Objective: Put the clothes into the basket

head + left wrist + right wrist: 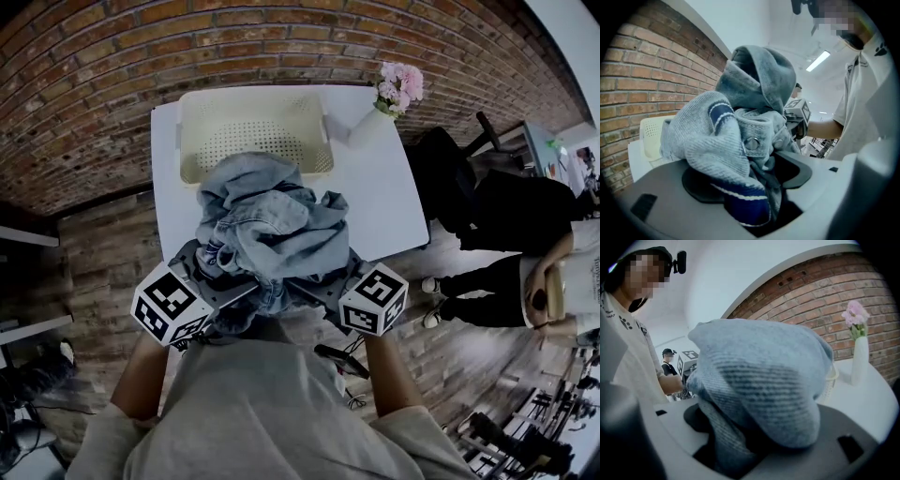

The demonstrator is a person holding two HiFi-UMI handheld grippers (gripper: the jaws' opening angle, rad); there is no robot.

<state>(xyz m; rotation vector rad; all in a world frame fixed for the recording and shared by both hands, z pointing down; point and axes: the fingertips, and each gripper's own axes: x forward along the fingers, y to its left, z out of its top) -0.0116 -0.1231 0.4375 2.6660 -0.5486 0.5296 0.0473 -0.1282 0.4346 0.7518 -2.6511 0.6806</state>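
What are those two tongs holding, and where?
One bunched light-blue denim garment: left tongs clamp folds near its metal button, right tongs clamp a thick fold.

1 denim clothes bundle [272,220], 1 basket [253,105], 1 worktop [384,197], 1 vase [361,129], 1 pink flower bunch [401,84], 2 grippers: left gripper [754,187], right gripper [740,437].
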